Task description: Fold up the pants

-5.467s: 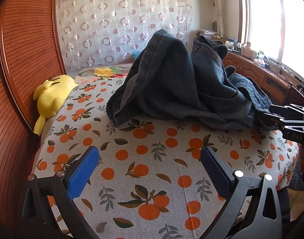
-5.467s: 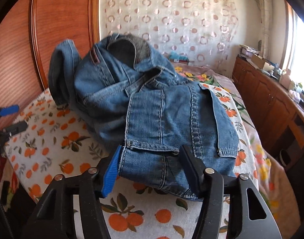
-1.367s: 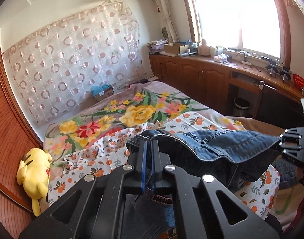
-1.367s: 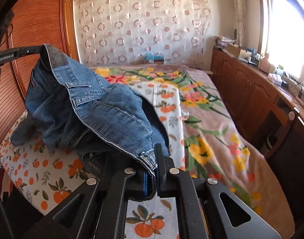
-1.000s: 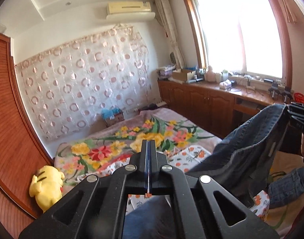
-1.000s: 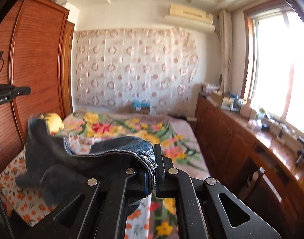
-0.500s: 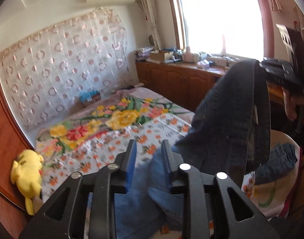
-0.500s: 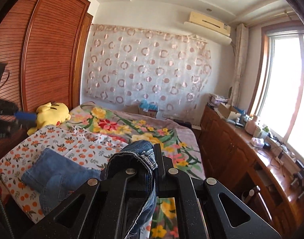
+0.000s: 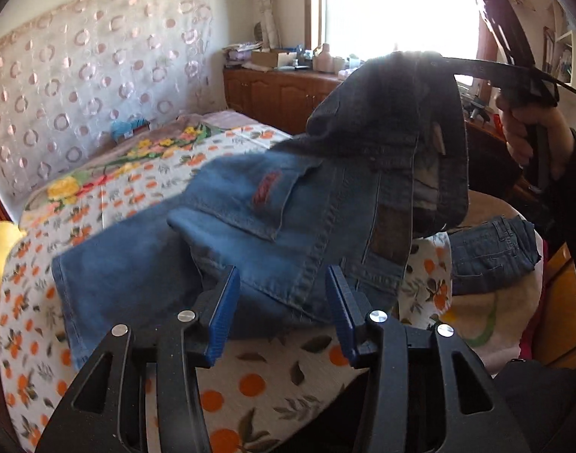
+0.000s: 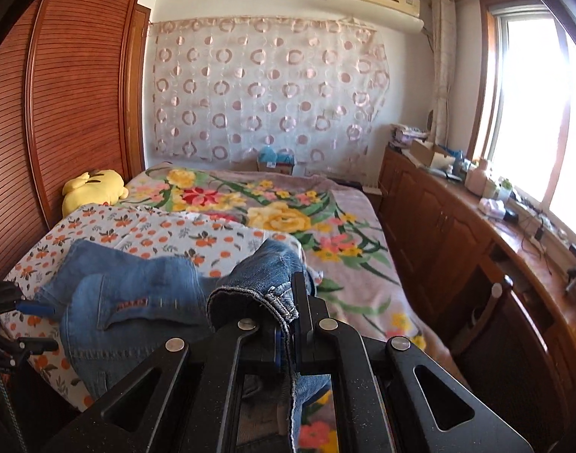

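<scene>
A pair of blue jeans (image 9: 273, 222) lies partly on the orange-print sheet (image 9: 250, 381), one end lifted at the right. My left gripper (image 9: 282, 304) is open, its blue pads (image 9: 222, 309) on either side of the jeans' near edge, not gripping. My right gripper (image 10: 288, 324) is shut on the jeans' waistband (image 10: 257, 302) and holds it up; it shows in the left wrist view (image 9: 514, 75) at the upper right. The jeans trail left across the bed in the right wrist view (image 10: 137, 302).
A second folded pair of dark jeans (image 9: 492, 249) lies at the bed's right edge. A yellow plush toy (image 10: 93, 188) sits by the wooden wardrobe (image 10: 61, 113). A floral blanket (image 10: 288, 207) covers the far bed. Wooden cabinets (image 10: 458, 245) run under the window.
My left gripper opened and let go of the jeans, which dropped onto the sheet on that side. My right gripper stays shut on the waistband and has come lower.
</scene>
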`<state>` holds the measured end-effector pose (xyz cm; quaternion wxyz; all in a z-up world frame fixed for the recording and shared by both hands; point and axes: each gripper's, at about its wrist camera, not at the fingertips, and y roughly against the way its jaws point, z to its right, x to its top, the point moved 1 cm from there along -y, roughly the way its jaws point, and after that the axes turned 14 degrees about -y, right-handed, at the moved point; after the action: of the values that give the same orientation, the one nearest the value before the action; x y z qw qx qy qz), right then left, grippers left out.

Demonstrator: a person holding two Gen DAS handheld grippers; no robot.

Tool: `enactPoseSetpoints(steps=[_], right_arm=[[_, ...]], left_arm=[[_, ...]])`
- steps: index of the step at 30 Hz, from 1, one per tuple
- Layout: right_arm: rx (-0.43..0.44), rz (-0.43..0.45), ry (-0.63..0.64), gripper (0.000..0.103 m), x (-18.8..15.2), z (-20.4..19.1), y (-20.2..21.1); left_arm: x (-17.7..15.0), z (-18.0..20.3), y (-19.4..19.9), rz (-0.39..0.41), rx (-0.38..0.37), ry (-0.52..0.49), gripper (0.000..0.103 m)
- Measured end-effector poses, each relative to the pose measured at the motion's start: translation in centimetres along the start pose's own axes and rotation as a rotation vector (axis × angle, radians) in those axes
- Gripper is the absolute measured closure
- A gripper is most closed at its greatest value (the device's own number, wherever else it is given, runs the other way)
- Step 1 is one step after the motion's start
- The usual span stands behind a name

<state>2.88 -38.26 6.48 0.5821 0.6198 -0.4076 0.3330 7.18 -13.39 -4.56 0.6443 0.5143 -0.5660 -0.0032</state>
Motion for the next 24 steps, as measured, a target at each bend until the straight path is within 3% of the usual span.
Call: enactPoseSetpoints(steps=[5,9,12,16,18,24], right_arm=[[-0.002,-0.025,-0.023,0.099,0.2,-0.4,-0.2],[0.003,-0.043,-0.035,0.099,0.4,-0.6,-0.4],[0.009,-0.052,-0.035,0.099,0.8,-0.8,-0.4],[0.008,-0.059,-0.033,0.099,0.6,-0.4,-0.5],[0.006,-0.059,-0.033,0.099,0.6,-0.3,-0.6],[-0.001,-0.054,-0.038,0.099,-0.3,0.0,-0.4]], left_arm=[[-1.8,-0.5,-1.6,-0.049,-0.007,0.081,0.054],[-2.6,-0.7,-3.4,-0.095,-0.025,0.096,0.045],[-3.2,-1.2,-4.9,-0.139,-0.034,0.12,0.044],[-3.1,-2.2,-5.3,-0.113,-0.065,0.19,0.044],[-2.9,-2.2,-5.4,-0.097,-0.084,0.184,0.063],[-2.3,-1.2,-5.2,-0.096,-0.084,0.106,0.091]])
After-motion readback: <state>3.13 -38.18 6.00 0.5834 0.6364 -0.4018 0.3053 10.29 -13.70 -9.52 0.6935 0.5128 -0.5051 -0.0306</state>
